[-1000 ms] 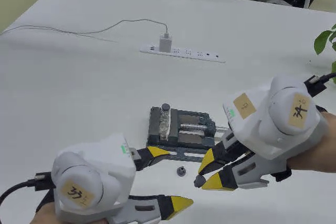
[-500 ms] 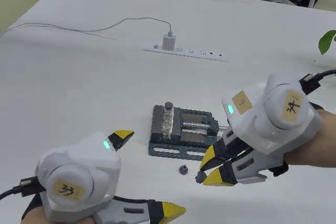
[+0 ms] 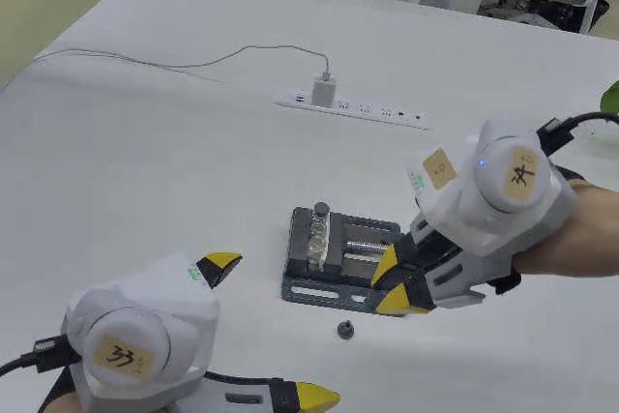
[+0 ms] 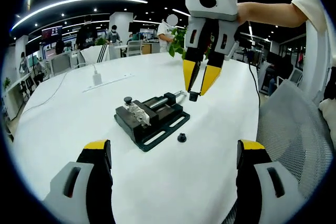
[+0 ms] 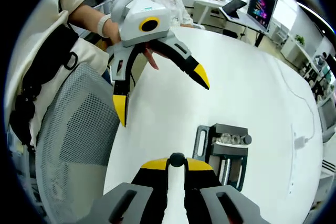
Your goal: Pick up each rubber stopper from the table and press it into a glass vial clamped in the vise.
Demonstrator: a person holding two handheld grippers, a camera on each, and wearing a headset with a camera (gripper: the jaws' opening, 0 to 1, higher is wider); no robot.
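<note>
One rubber stopper sits pinched in the right tongs.

You're in an office, your big white table, a mesh chair, a computer screen, long ceiling lights

I see a dark vise flat on the white surface, clamping clear glass vials upright in a row, one capped by a fitted stopper. A loose rubber stopper lies near the vise. A third stopper sits pinched in my right tool.
</note>
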